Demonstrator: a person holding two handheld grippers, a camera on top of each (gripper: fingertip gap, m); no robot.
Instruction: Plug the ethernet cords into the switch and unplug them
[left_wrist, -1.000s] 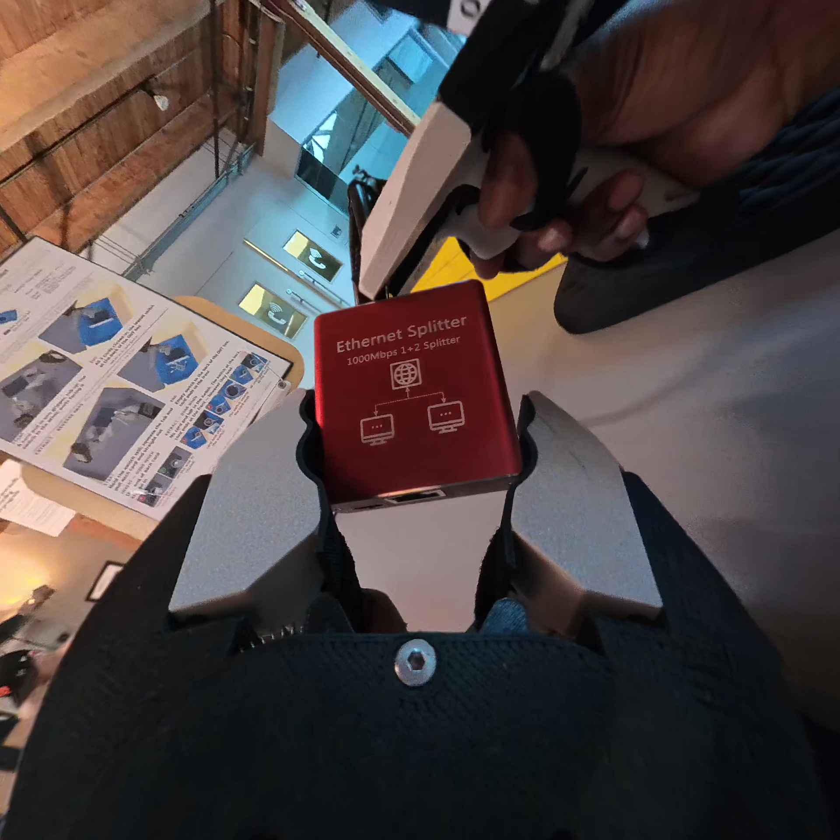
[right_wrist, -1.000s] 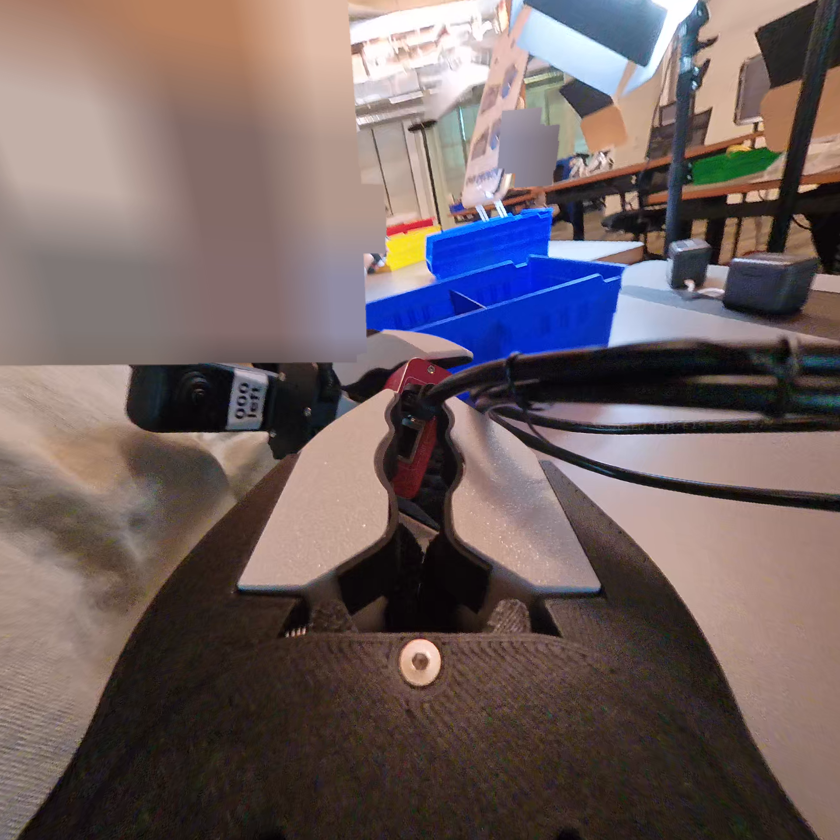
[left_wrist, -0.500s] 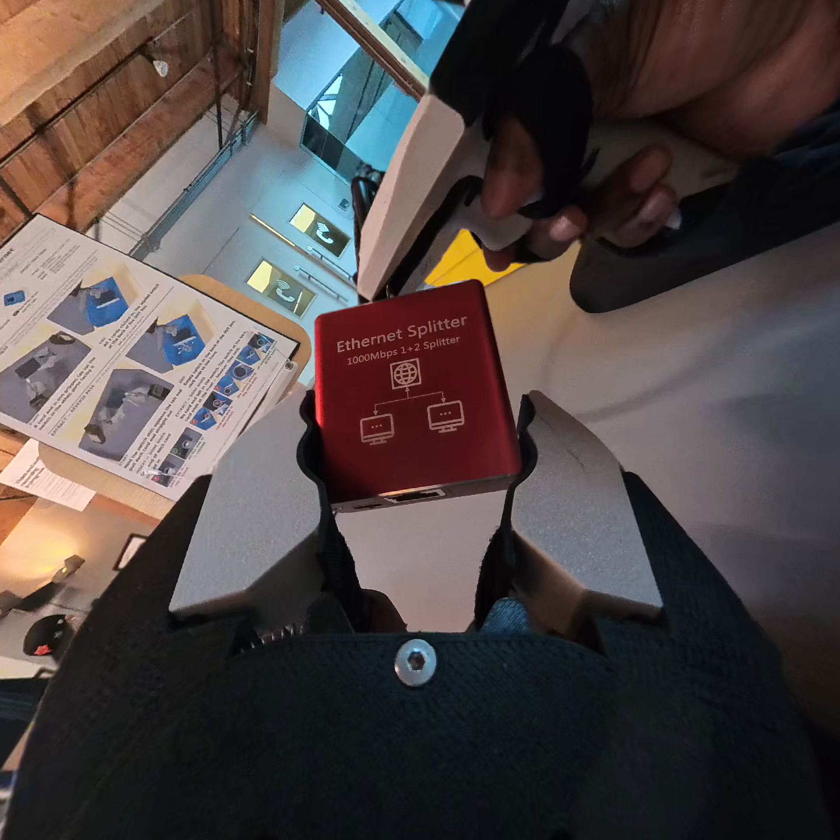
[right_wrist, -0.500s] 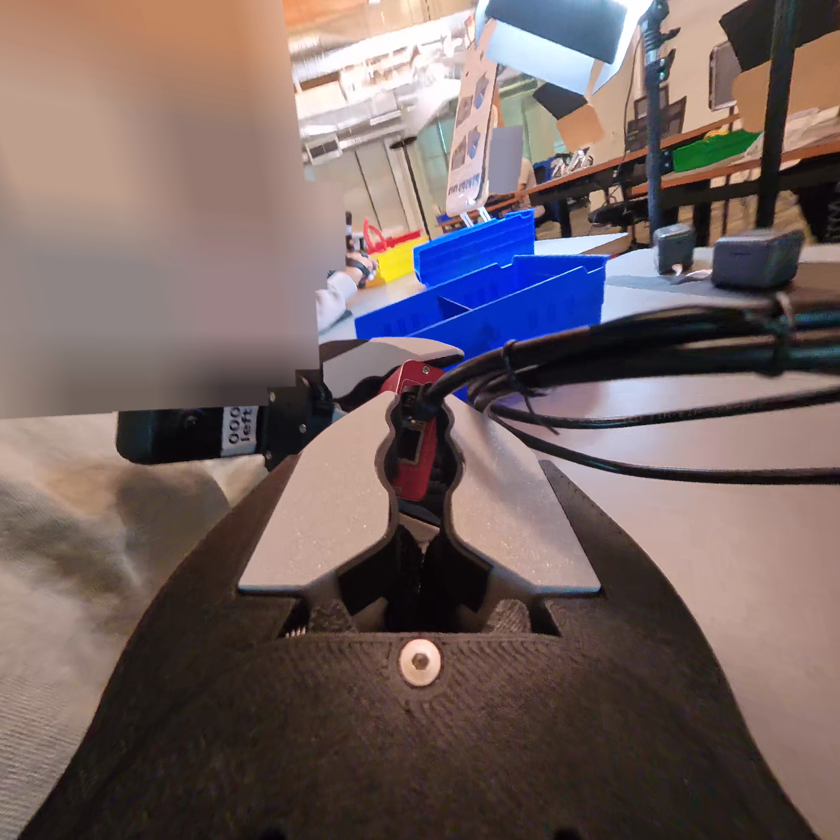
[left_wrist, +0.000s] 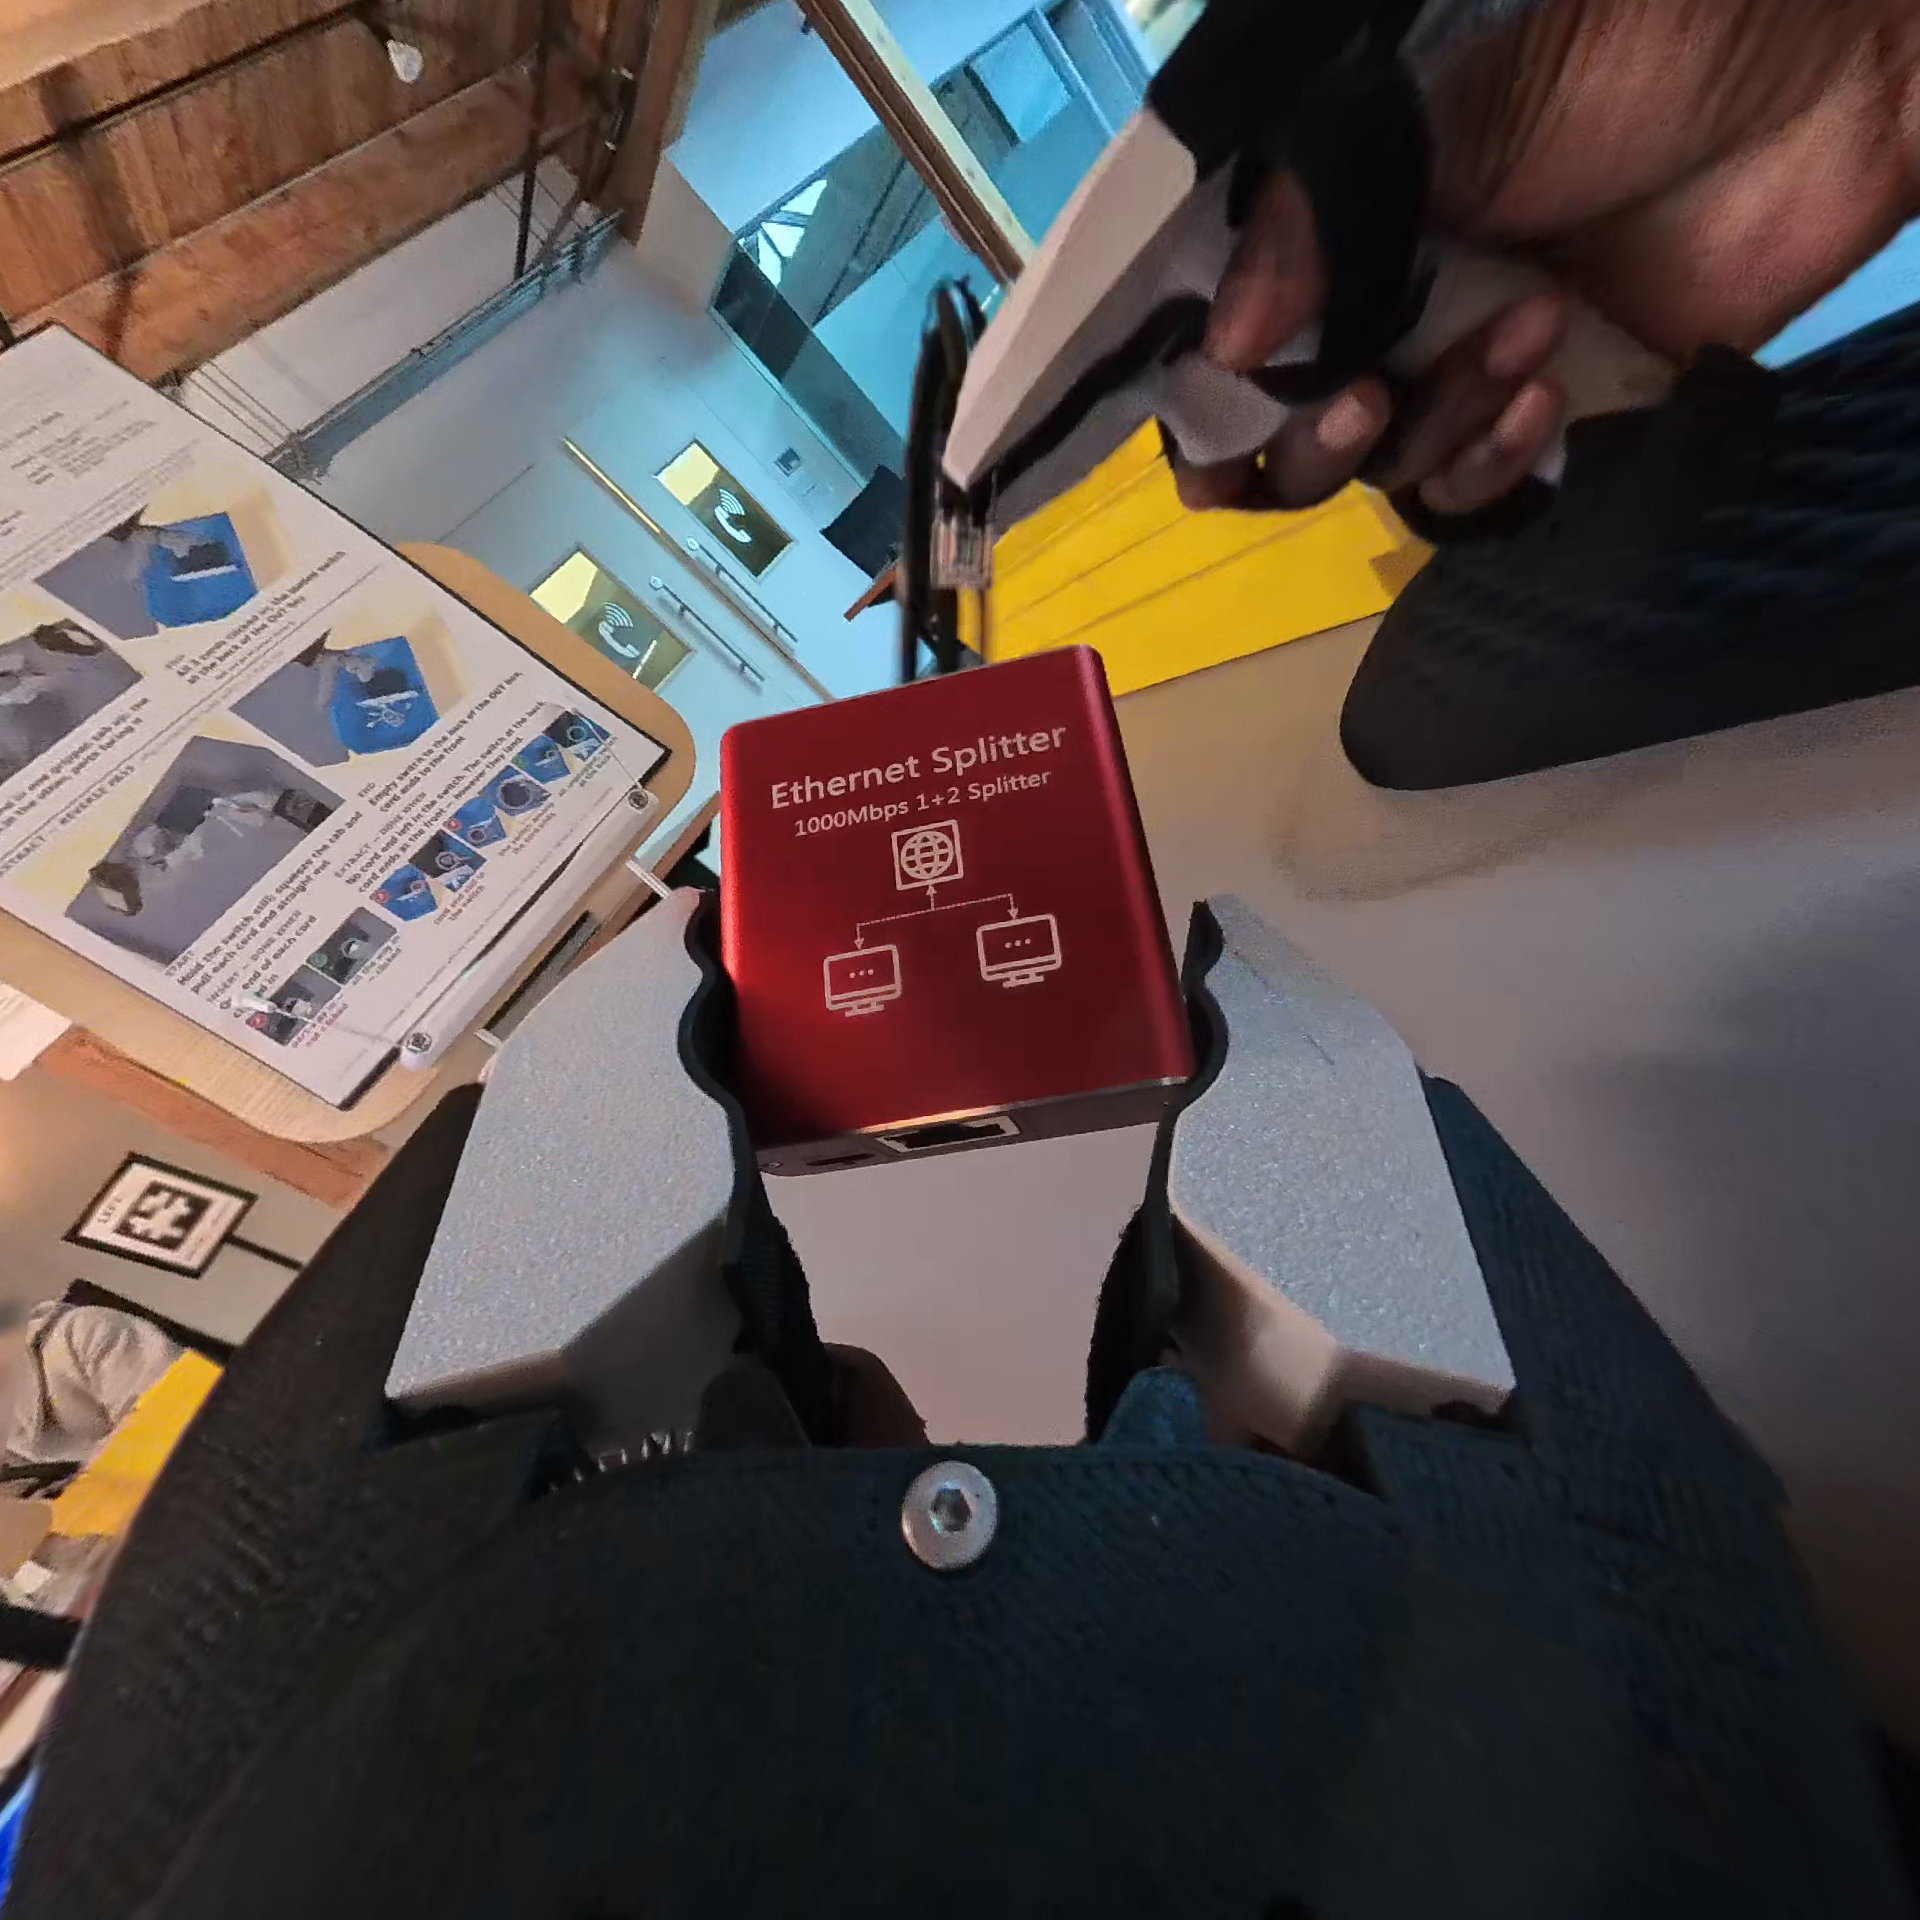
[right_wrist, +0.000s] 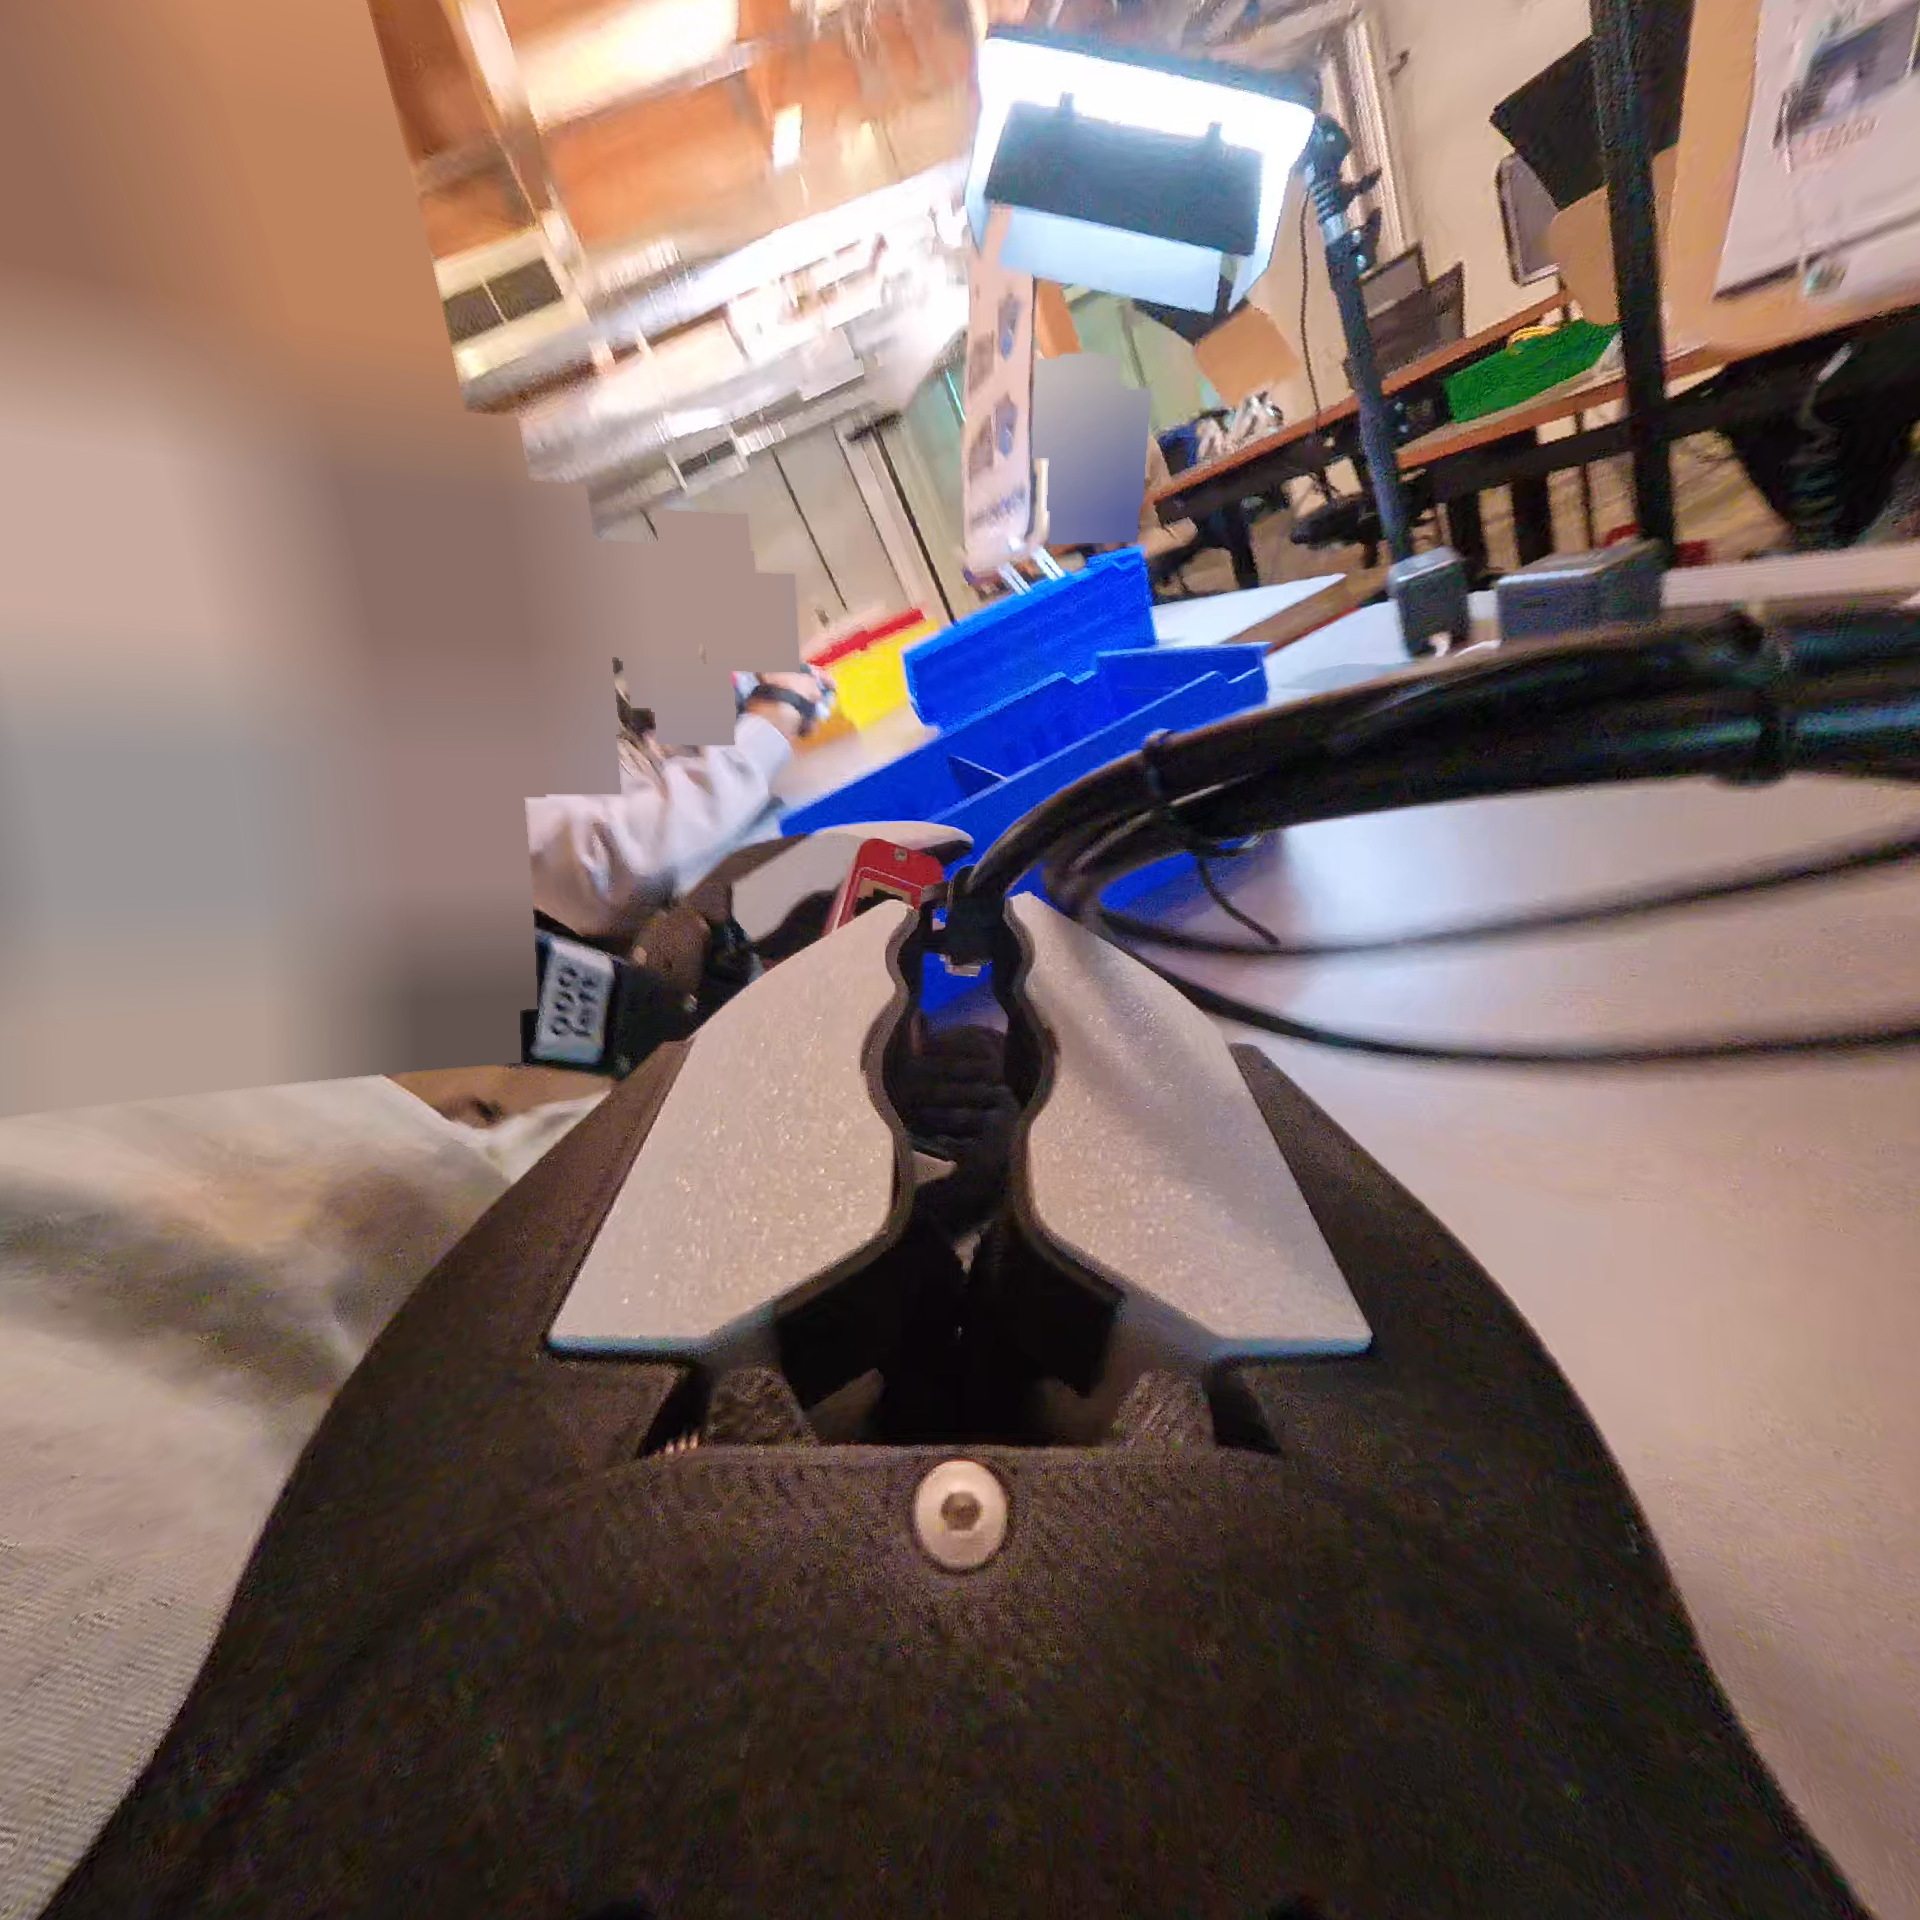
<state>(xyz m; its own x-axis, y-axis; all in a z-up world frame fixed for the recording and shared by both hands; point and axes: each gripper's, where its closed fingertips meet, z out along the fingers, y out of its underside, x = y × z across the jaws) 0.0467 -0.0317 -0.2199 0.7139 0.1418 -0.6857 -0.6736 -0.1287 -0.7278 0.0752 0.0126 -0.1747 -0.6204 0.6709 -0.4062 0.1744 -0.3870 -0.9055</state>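
Ethernet plug (left_wrist: 958, 540) now out of red splitter (left_wrist: 951, 914), apart at 12 o'clock: unplug done. Right claw (right_wrist: 961, 935) clamped on plug; left claw (left_wrist: 951, 997) clamped on splitter.

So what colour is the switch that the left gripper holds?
Red with white markings on top; the switch shows best in the left wrist view.

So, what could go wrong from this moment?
1. The right gripper pinches only the plug of the black cord; the heavy cable bundle may twist it off line with the port.
2. The left gripper holds the red switch only at its near end, so a push could tip it.
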